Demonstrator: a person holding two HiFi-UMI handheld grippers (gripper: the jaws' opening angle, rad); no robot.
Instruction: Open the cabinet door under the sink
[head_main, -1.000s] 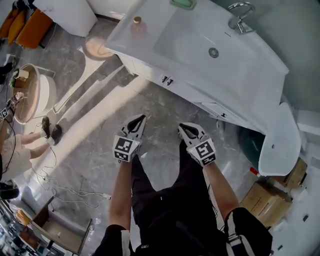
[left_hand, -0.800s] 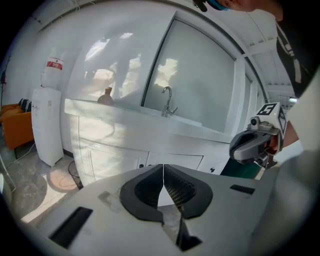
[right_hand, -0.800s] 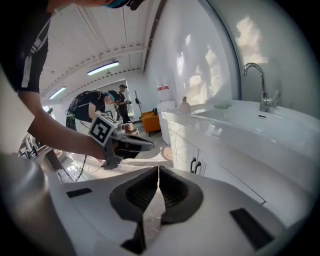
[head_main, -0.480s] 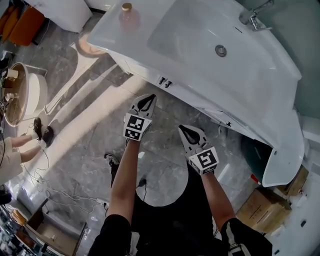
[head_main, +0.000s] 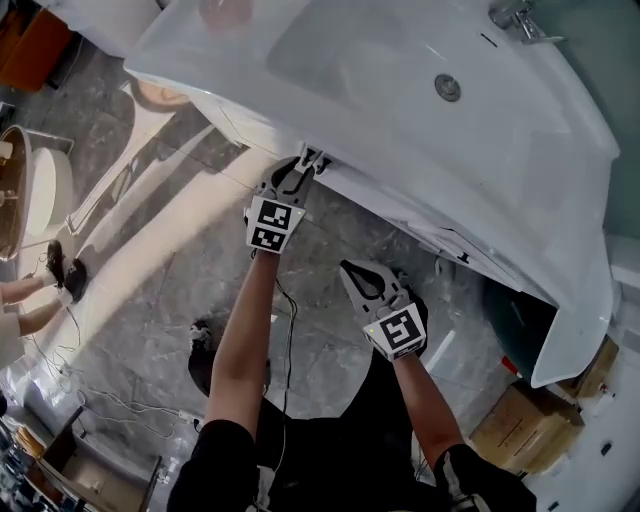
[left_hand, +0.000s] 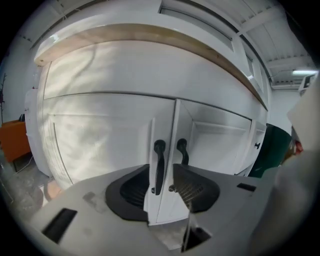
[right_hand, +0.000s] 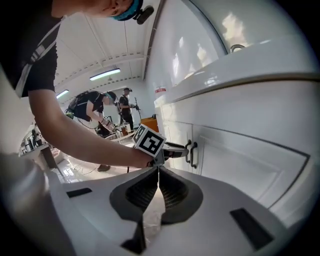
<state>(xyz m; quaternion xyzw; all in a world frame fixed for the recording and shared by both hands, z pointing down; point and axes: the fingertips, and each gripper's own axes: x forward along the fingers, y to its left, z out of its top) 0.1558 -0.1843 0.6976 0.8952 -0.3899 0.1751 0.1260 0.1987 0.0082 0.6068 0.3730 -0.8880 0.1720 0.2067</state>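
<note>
Cabinet door (left_hand: 100, 145) unopened; left gripper (left_hand: 161, 170) fingers, just spreading, flank its handle (left_hand: 159, 152), seemingly without contact; right gripper (right_hand: 157, 186) fingers pressed together.

The white sink worktop (head_main: 400, 130) overhangs the white cabinet doors (left_hand: 100, 150), closing off the approach from above. Two black door handles (left_hand: 159, 166) stand close together; the left tool (head_main: 308, 160), jaws just opened, frames the left one without pressing it. Before the doors the grey marble floor (head_main: 180, 270) lies open, crossed by thin cables (head_main: 290, 330). Brown cardboard boxes (head_main: 520, 420) crowd the right.
</note>
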